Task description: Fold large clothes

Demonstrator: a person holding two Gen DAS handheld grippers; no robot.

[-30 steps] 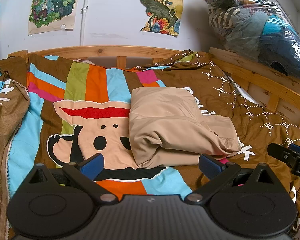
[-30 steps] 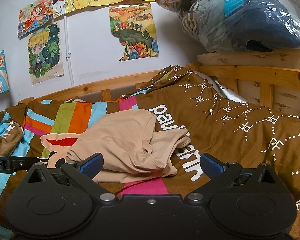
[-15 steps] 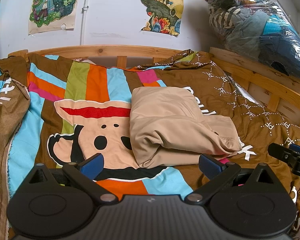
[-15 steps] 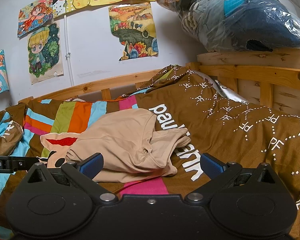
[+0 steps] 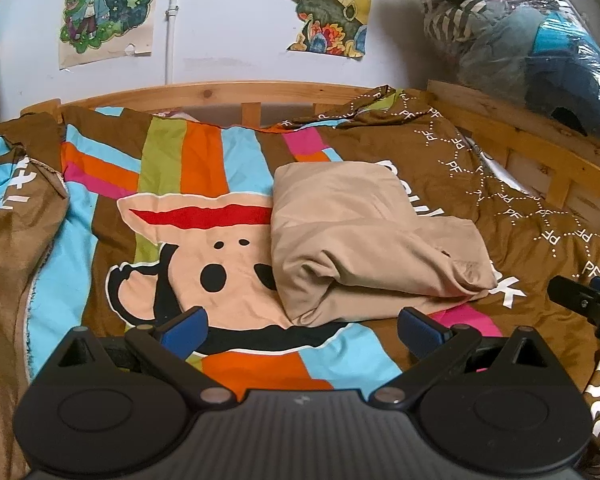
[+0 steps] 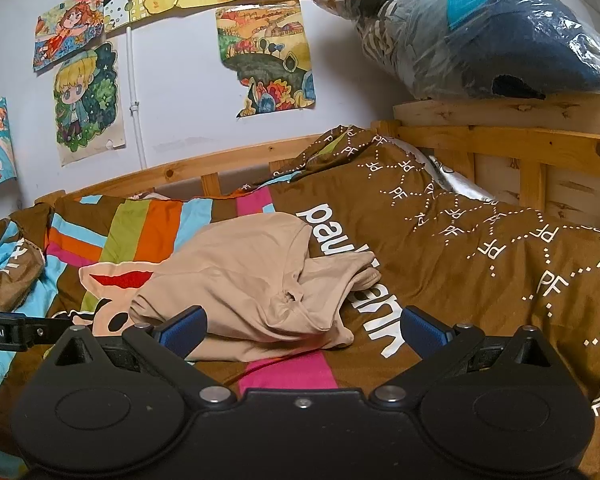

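Note:
A beige garment (image 5: pixel 364 240) lies folded into a thick bundle on the bed's cartoon-print cover, its layers overlapping unevenly. In the right wrist view the same beige garment (image 6: pixel 256 280) shows a bunched, puckered edge toward the right. My left gripper (image 5: pixel 302 326) hangs open just short of the bundle's near edge, nothing between its blue-padded fingers. My right gripper (image 6: pixel 302 326) is open too, over the garment's near edge and a pink stripe, holding nothing. Each gripper's tip shows at the edge of the other's view.
The colourful cover (image 5: pixel 100 216) spreads over a bed with a wooden frame (image 5: pixel 220 92). A plastic bag of bedding (image 6: pixel 480 28) sits on the wooden rail at the right. Drawings hang on the white wall (image 5: pixel 228 20). The cover bunches up at the left.

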